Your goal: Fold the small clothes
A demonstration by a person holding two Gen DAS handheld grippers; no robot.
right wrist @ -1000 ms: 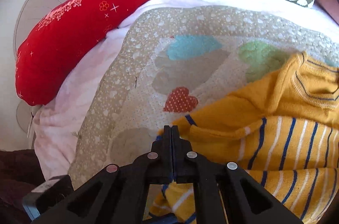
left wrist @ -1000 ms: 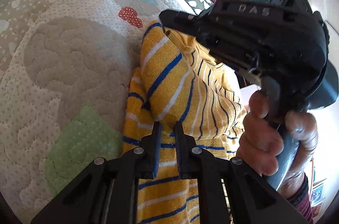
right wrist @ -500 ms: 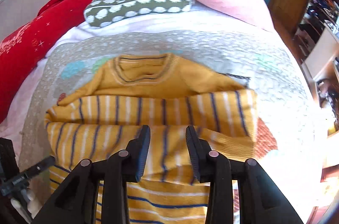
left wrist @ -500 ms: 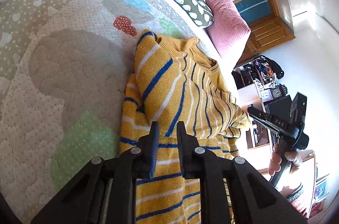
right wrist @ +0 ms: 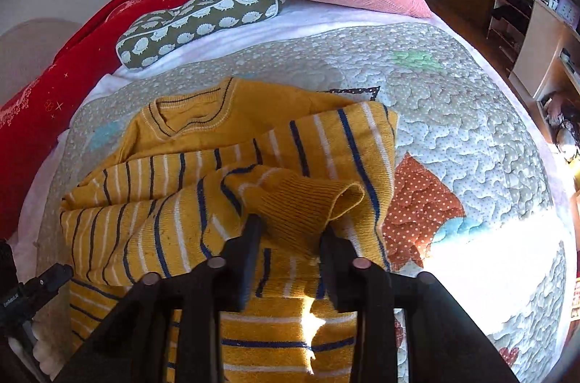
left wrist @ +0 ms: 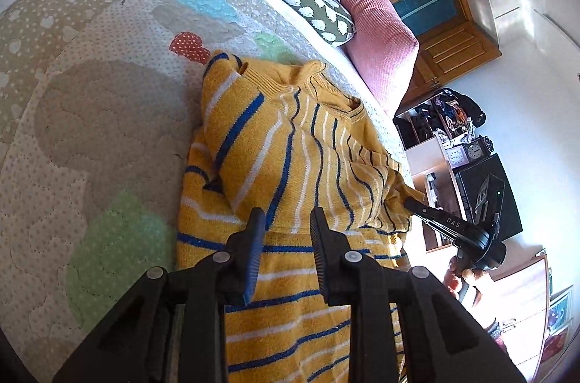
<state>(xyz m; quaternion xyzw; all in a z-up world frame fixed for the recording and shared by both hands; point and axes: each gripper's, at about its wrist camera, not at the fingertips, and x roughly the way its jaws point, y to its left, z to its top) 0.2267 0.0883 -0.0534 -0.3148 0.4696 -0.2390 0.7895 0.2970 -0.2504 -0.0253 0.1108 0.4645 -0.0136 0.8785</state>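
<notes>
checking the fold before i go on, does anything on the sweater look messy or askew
Yes: the right sleeve's ribbed cuff lies bunched and curled across the yellow striped sweater instead of flat, and the folded edges look uneven.

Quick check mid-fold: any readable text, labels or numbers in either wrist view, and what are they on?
"DAS": white letters on the right gripper's black body, in the left wrist view.
Small white label on the left gripper's body at the edge of the right wrist view: too blurred to read.
Clock on the shelf: numerals too small to read.
Sweater, quilt, pillows: patterns only, no text.
</notes>
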